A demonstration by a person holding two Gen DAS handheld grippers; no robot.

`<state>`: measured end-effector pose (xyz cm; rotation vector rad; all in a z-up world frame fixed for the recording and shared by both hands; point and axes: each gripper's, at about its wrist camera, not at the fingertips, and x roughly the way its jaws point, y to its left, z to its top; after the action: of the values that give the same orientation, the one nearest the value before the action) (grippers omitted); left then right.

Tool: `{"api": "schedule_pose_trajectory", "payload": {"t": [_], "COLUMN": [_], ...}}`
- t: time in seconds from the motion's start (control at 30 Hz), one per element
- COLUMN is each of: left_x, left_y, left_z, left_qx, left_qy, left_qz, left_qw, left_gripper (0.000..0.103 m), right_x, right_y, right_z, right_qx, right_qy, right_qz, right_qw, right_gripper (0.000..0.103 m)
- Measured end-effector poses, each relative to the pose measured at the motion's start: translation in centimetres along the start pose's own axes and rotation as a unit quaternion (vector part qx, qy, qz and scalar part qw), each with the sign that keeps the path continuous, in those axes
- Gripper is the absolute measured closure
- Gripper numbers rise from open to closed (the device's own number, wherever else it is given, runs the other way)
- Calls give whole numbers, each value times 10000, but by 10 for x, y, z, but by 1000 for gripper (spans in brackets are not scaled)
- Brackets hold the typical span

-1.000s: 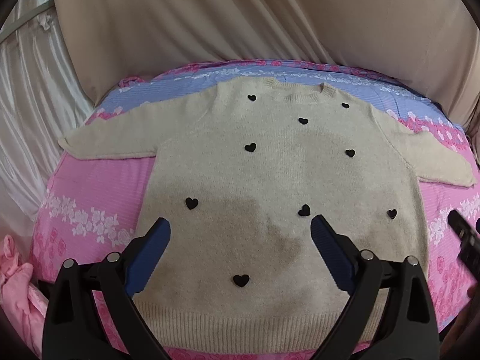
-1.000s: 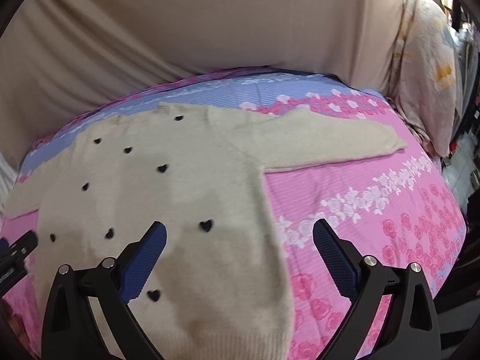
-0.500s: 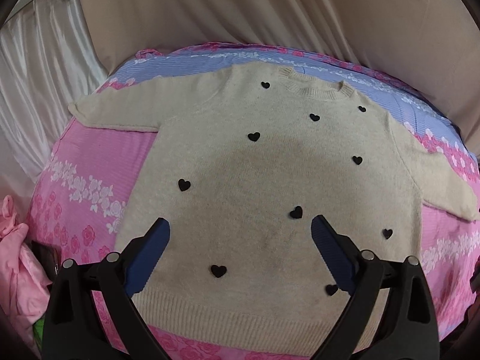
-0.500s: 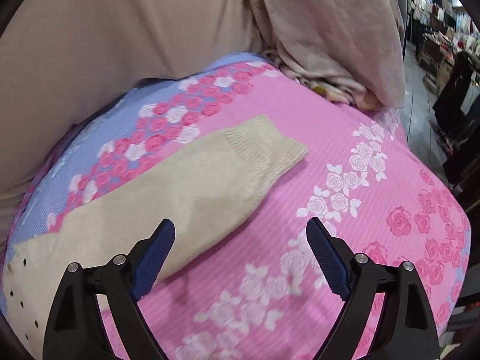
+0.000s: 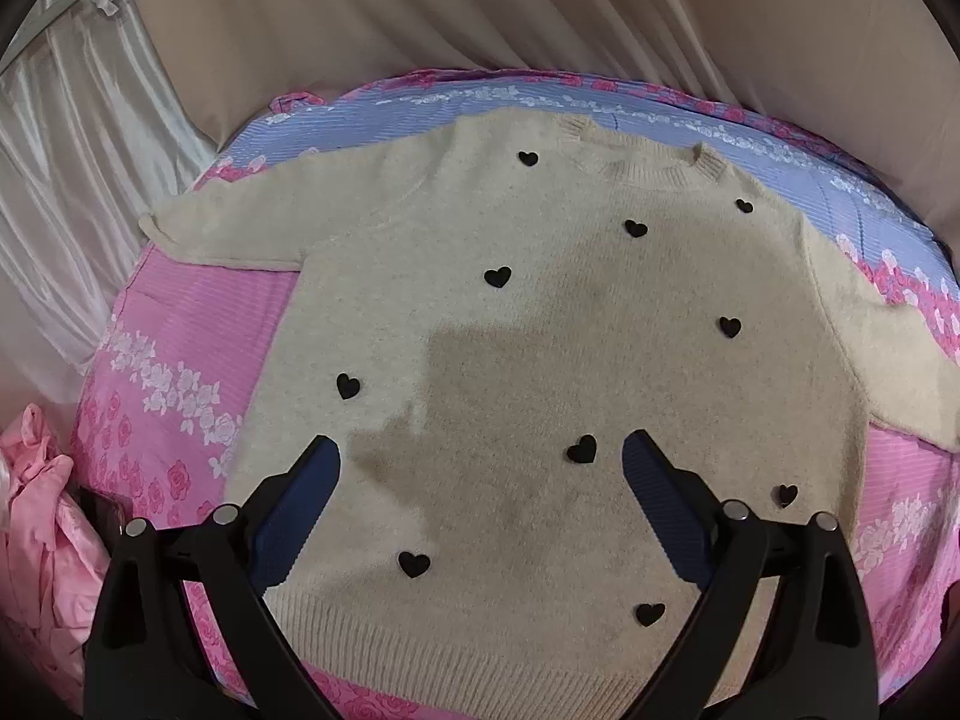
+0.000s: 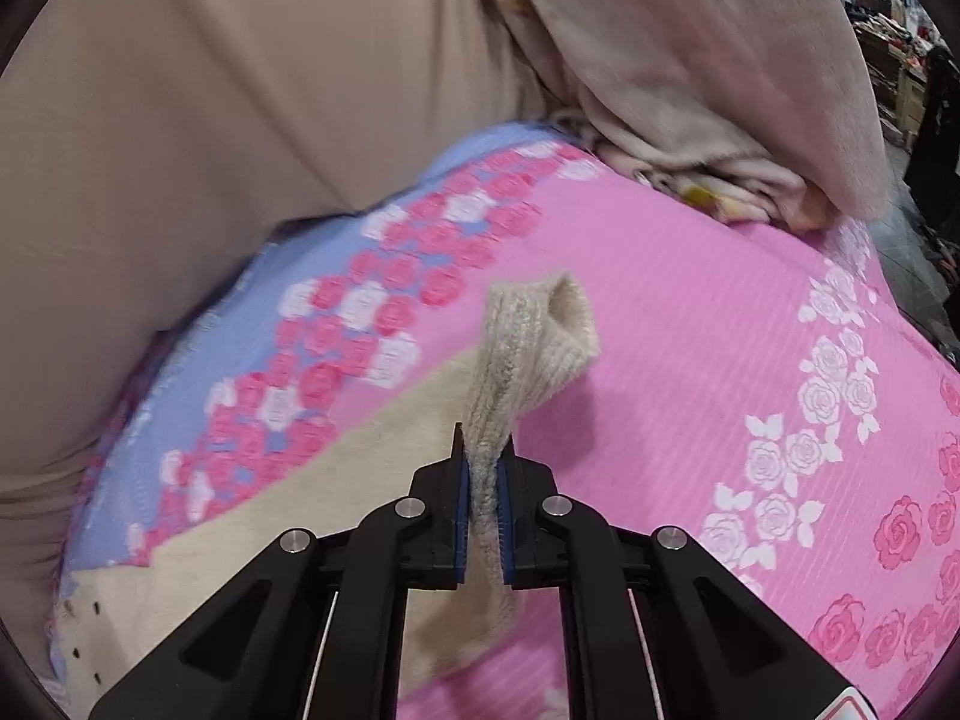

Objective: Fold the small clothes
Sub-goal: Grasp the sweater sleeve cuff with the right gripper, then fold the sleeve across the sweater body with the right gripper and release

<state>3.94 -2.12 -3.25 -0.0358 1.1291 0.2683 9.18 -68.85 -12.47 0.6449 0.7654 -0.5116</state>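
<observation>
Covering the bed was a pink-and-blue rose-print sheet (image 5: 180, 324), beige drapes (image 5: 480, 6) behind. The beige heart-dotted sweater (image 5: 540, 360) lay flat on it. The left gripper (image 5: 480, 468) hovered wide open, empty; the right gripper (image 6: 483, 480) was clamped on the sleeve cuff (image 6: 534, 336). No legible writing.

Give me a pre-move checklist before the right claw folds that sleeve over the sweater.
1. Right claw shut on the sleeve cuff: ok.
2. Cuff lifted off the floral bedsheet: ok.
3. Both cuff layers pinched: cannot tell.
4. Sweater body flat, hearts up: ok.
5. Left claw open, holding nothing; whether it clears the fold path: cannot tell.
6. Left sleeve spread flat: ok.
</observation>
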Motion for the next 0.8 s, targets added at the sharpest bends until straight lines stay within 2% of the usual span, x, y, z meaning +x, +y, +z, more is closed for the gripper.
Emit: {"api": "schedule_pose_trajectory", "payload": {"t": [0.1, 0.17, 0.3, 0.43, 0.53, 0.6, 0.7, 0.73, 0.8], "left_x": [3, 4, 4, 2, 3, 4, 6, 8, 11], "left_y": [2, 6, 16, 35, 56, 71, 94, 104, 121], "left_z": [2, 2, 1, -2, -5, -7, -11, -12, -13], "left_qx": [-10, -53, -150, -305, -417, -493, -607, -662, -786], "left_qy": [10, 8, -67, -155, -232, -275, -329, -331, -316], "left_qz": [-133, -269, -520, -664, -672, -616, -560, -575, -606], "left_qw": [9999, 9996, 9985, 9972, 9966, 9965, 9960, 9956, 9946], "left_gripper": [10, 10, 10, 10, 10, 10, 10, 10, 10], "right_x": [-44, -73, -115, -135, -139, -136, -119, -114, -112], "right_y": [57, 109, 221, 331, 394, 432, 471, 479, 480], "right_z": [1, -7, -47, -115, -167, -208, -270, -291, -315], "right_qx": [-294, -610, -1341, -2111, -2653, -3112, -3808, -4001, -4227], "right_qy": [-194, -193, 54, 579, 915, 1046, 1326, 1449, 1524], "right_qz": [859, 1491, 2548, 3208, 3390, 3269, 2913, 2822, 2643], "right_qw": [9957, 9868, 9576, 9215, 8979, 8862, 8675, 8598, 8534], "right_gripper": [96, 96, 96, 96, 96, 95, 84, 73, 69]}}
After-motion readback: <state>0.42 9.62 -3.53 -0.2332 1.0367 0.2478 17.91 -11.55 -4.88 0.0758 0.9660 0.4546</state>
